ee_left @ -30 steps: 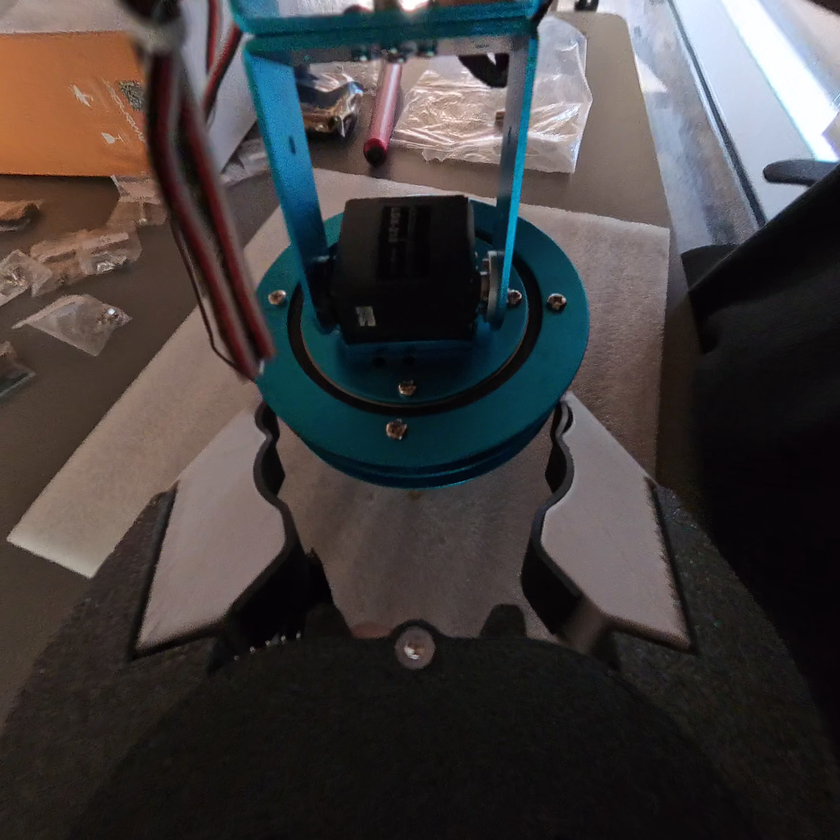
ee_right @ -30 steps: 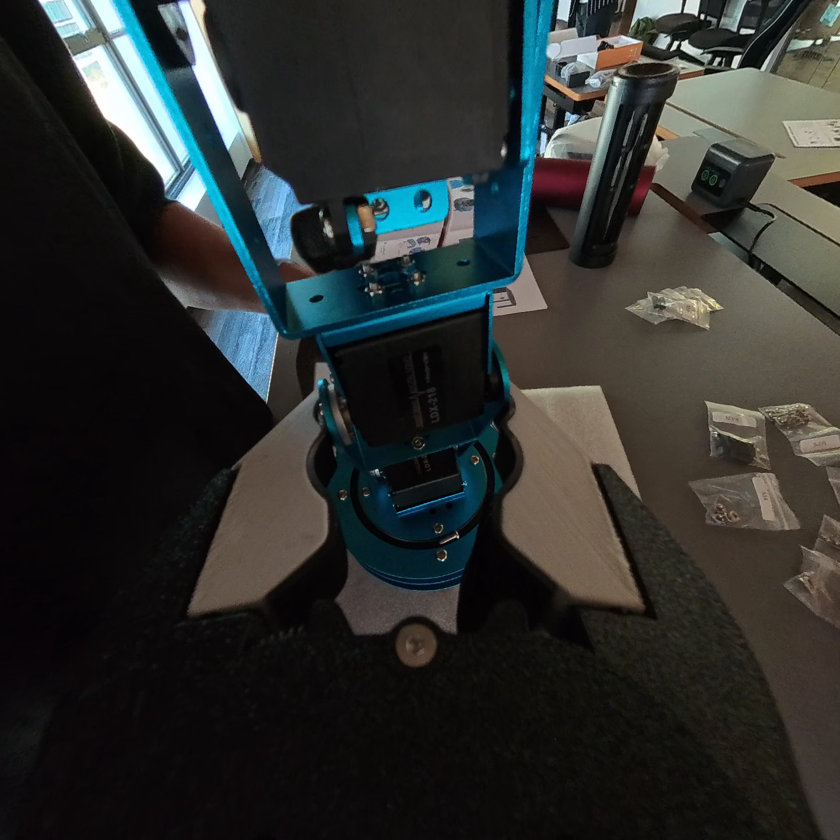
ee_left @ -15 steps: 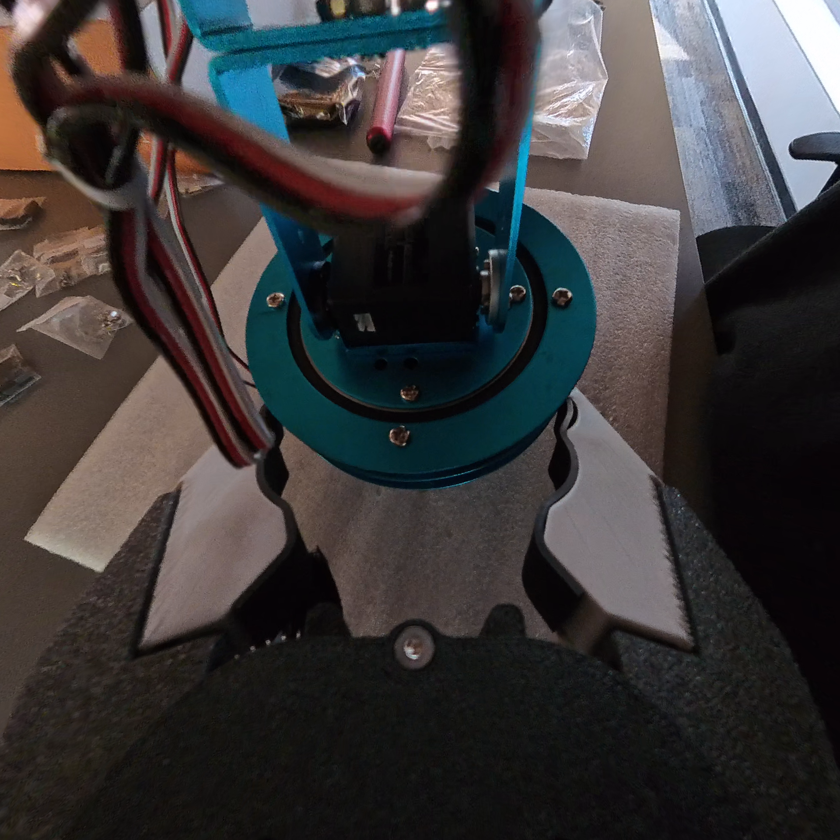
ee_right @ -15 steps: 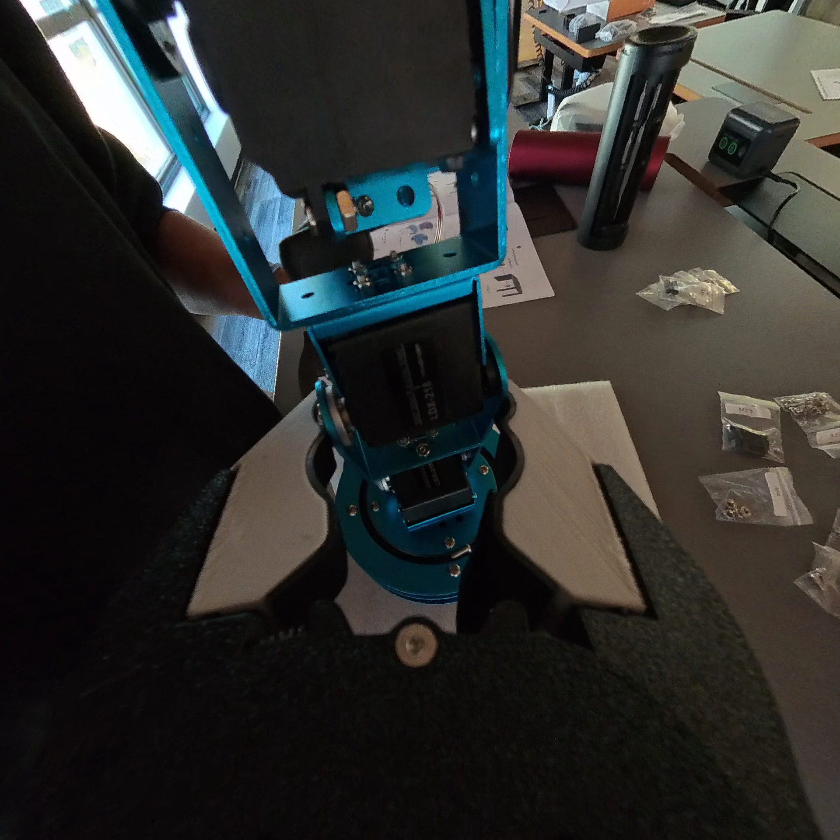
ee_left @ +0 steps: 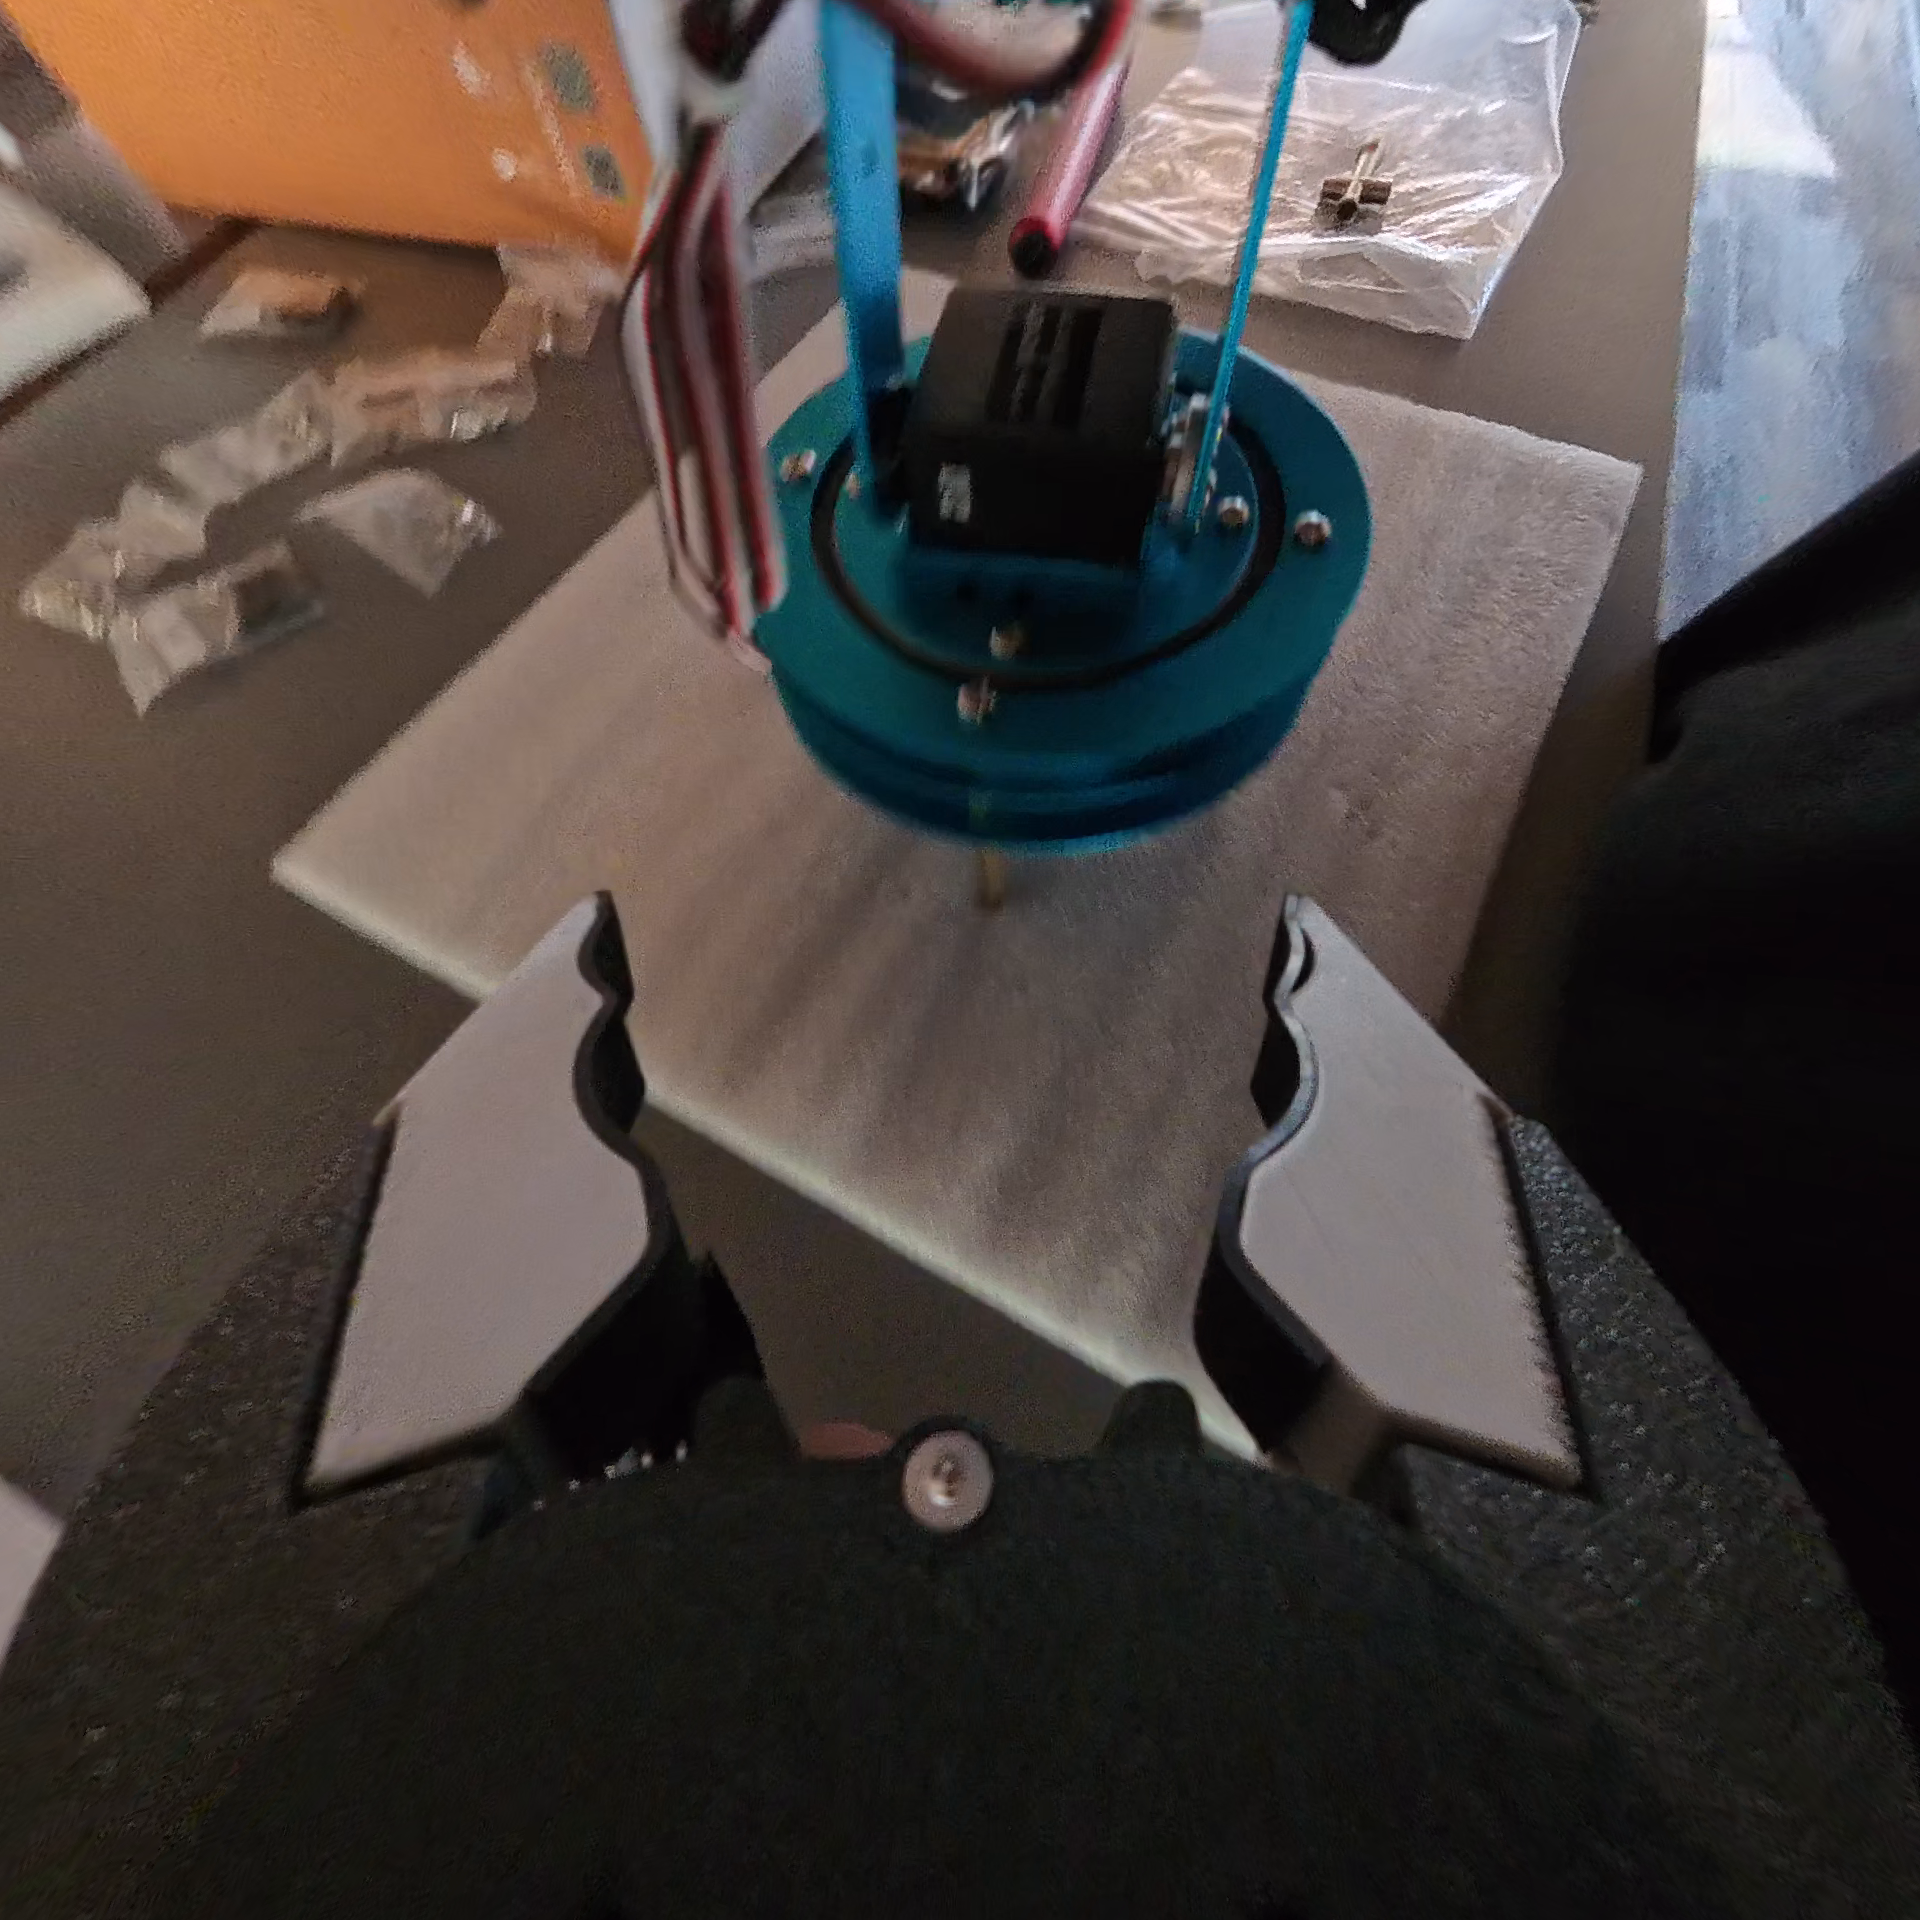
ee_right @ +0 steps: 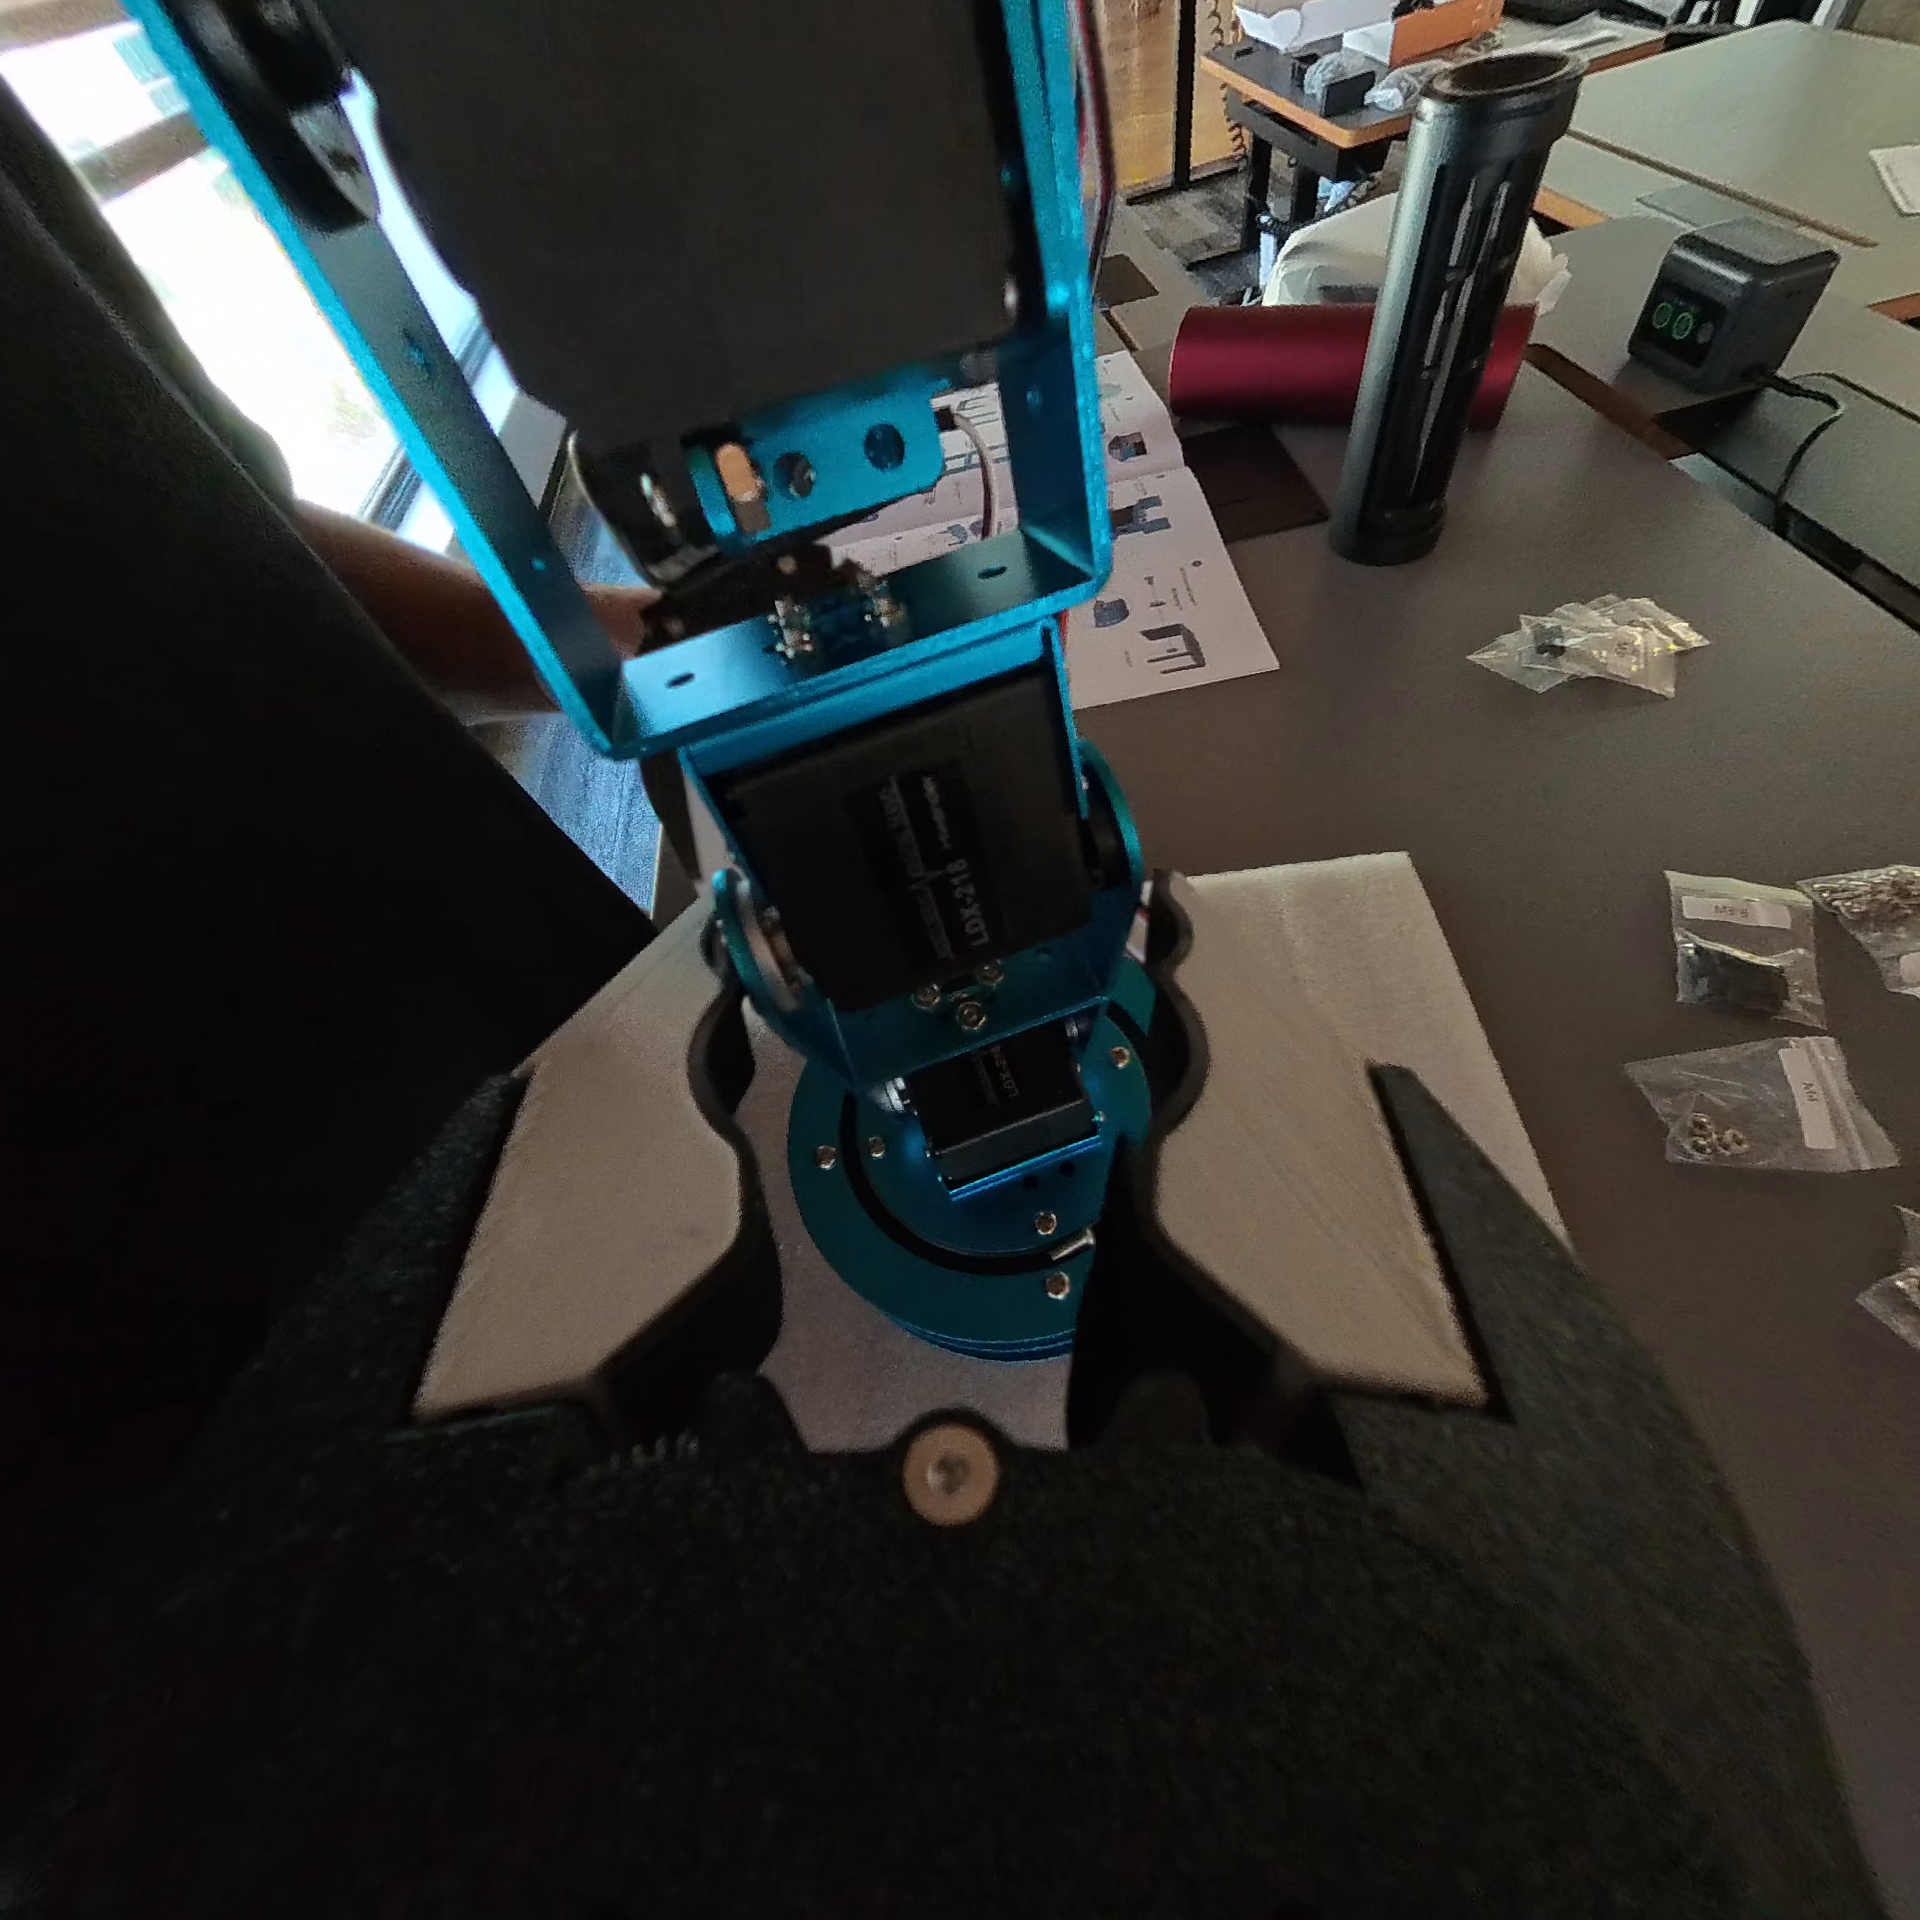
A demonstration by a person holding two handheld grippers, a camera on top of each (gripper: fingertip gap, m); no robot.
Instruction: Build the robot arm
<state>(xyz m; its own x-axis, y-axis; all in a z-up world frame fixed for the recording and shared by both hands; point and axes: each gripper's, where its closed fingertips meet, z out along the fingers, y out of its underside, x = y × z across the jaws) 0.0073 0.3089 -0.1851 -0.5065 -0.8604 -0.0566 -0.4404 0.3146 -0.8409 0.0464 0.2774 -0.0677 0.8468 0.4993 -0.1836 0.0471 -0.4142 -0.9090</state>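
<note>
A blue metal robot arm assembly with black servos has a round blue base (ee_left: 1060, 717) over a white foam pad (ee_left: 1455, 582). A brass post shows under the base. Red, white and black wires (ee_left: 707, 436) hang at its left. My left gripper (ee_left: 948, 920) is open and empty, a short way back from the base. My right gripper (ee_right: 945, 935) is shut on the blue bracket with the lower servo (ee_right: 914, 873), above the round base (ee_right: 935, 1247). A larger blue bracket (ee_right: 831, 364) with another servo rises above it.
In the left wrist view there are an orange box (ee_left: 364, 104), small parts bags (ee_left: 395, 520), a red rod (ee_left: 1070, 177) and a clear bag (ee_left: 1351, 187). In the right wrist view there are a black cylinder (ee_right: 1455, 312), a red tube (ee_right: 1278, 364), a printed sheet (ee_right: 1164, 603), parts bags (ee_right: 1756, 1122) and a person's dark clothing at the left. My right fingertips sit around 12 cm from my left ones.
My left gripper has pulled back from the round base, which sat between its fingertips before. The wires have swung aside. My right gripper keeps its hold and the assembly has tilted a little.
</note>
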